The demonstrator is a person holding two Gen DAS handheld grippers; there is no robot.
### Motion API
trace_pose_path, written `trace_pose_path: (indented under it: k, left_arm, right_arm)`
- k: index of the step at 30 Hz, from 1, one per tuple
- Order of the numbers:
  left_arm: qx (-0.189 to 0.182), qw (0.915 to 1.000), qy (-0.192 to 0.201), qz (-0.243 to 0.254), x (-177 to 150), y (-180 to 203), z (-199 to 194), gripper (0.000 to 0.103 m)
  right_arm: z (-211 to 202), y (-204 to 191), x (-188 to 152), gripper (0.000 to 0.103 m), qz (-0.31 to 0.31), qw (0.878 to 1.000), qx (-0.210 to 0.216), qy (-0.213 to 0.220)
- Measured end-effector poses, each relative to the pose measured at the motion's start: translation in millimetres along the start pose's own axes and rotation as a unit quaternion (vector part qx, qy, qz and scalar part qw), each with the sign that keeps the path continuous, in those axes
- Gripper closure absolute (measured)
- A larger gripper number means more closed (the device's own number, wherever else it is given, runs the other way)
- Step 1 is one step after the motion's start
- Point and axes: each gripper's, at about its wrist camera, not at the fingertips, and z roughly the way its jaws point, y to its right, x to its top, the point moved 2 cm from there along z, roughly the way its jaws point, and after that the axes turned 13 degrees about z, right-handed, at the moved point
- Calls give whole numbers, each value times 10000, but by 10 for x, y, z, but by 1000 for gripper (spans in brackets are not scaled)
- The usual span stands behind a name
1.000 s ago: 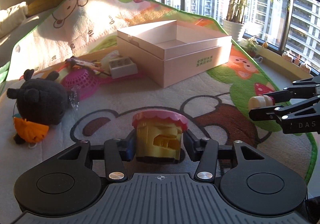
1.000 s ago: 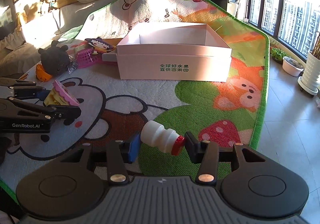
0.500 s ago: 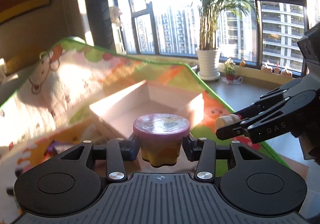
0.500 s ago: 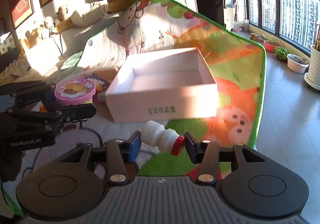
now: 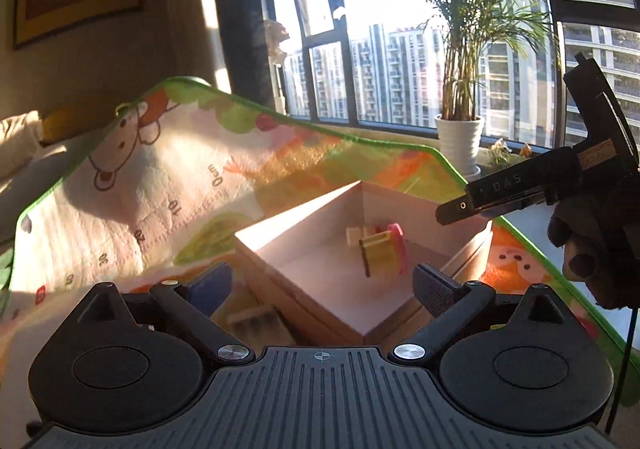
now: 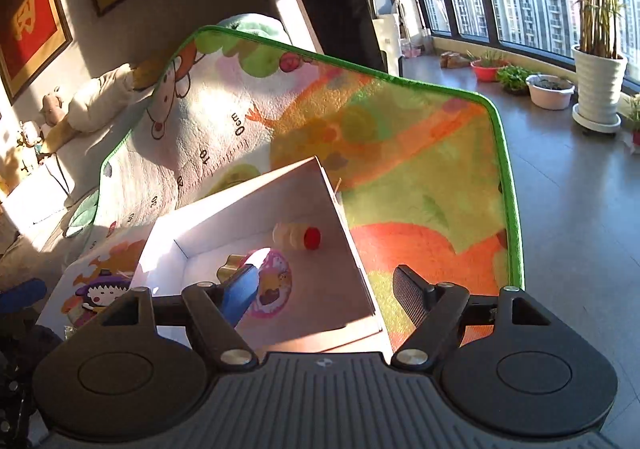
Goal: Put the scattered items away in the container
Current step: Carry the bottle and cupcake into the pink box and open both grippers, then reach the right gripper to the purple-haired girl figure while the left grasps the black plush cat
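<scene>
Jaws of the left gripper [image 5: 322, 283] are seen spread wide and empty, low in the left wrist view, with the open box [image 5: 280, 249] just beyond them. Jaws of the right gripper [image 6: 322, 289] are likewise parted with nothing between them, low in the right wrist view, above the near wall of the same box.

Inside the box, at frame centre, a yellow toy cup [image 5: 380, 255] with a pink lid is seen lying tipped on its side; in the right wrist view its printed lid [image 6: 272, 283] faces up, partly hidden behind the blue pad. A small white bottle [image 6: 294, 235] with a red cap lies on its side farther in, near the far wall. Both appear to be released and resting on the box floor.

A pale block [image 5: 250, 319] shows at lower centre-left of the left wrist view, outside the box and beside its near wall, on the play mat [image 5: 160, 189]. It is judged a likely next pick.

The block is judged to be light, hollow, rigid plastic, unlikely to deform or break. Its smooth sides could slip, so a hold across two flat opposite faces, near the middle, is advised. The box walls look like thin card and could be dented or shifted if knocked.
</scene>
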Motion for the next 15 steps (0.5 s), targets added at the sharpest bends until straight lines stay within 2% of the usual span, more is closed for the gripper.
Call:
trace_pose_path:
  k: [2, 5, 10, 15]
  left_arm:
    - [82, 9997, -173, -160, -182, -49, -87, 1]
    - [150, 9986, -370, -360, -408, -116, -210, 0]
    - [97, 9966, -648, -505, -700, -173, -327, 0]
    - [314, 9949, -637, -716, -832, -316, -465, 0]
  right_arm:
    - [34, -2, -98, 26, 85, 9999, 49, -46]
    - [30, -167, -229, 25, -257, 9996, -52, 43]
    - [22, -368, -333, 24, -493, 9988, 56, 40]
    - [-221, -697, -441, 24, -1333, 9884, -188, 701]
